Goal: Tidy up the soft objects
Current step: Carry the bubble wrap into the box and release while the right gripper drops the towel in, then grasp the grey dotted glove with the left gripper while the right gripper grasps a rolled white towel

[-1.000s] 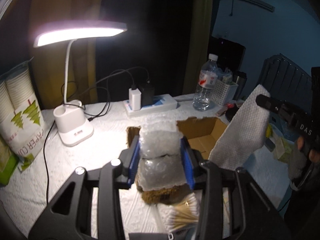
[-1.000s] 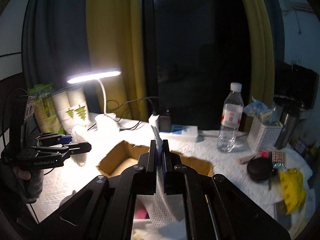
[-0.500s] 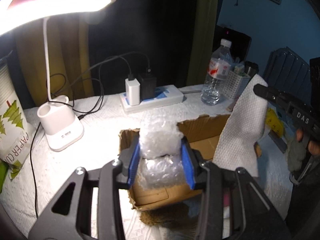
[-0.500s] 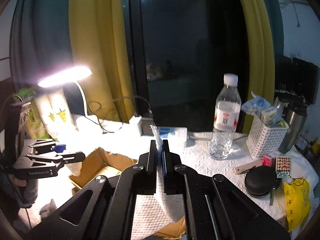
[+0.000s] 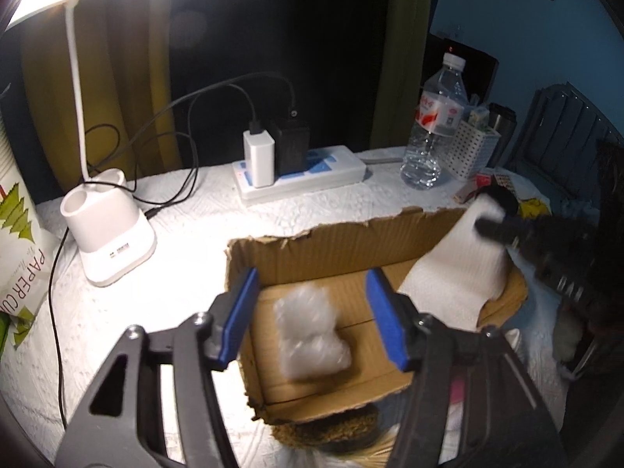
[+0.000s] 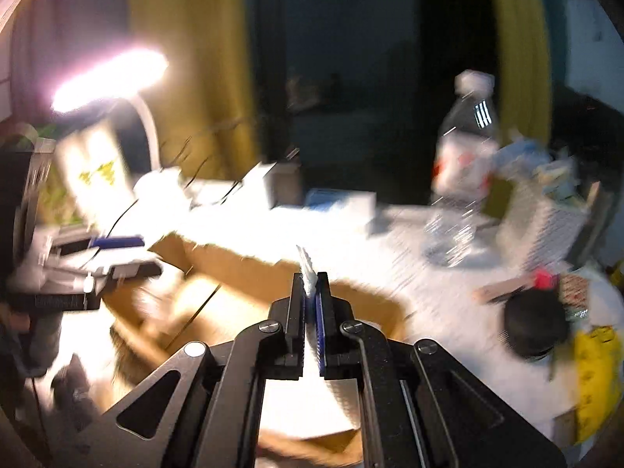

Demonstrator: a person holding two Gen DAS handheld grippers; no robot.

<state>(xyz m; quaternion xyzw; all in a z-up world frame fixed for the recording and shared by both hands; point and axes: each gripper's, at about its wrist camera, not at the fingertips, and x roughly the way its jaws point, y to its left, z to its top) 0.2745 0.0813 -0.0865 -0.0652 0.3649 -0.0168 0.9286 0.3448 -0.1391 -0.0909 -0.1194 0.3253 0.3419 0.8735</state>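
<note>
Bubble wrap [image 5: 310,337] lies on the floor of the torn cardboard box [image 5: 331,241] at the lower centre of the left wrist view, and the left gripper [image 5: 312,316] hangs over it with its blue pads spread wide and nothing between them, so that piece looks delivered. The step in hand appears to be the second deposit: the right gripper [image 6: 311,292], seen in its own view at lower centre, is clenched on a white paper towel [image 6: 308,269] whose edge pokes up between the pads. In the left wrist view that paper towel [image 5: 456,273] drapes over the box's right side with its lower end inside. The next move probably calls for lowering the sheet further in and parting the pads, while the left gripper lifts clear. The left wrist view alone shows the box interior, the desk lamp base [image 5: 109,230] at left, and the power strip [image 5: 300,175] and water bottle [image 5: 435,124] behind. The right wrist view is badly motion-blurred; it adds the grip on the towel and a dark round case [image 6: 534,331] at right.
</note>
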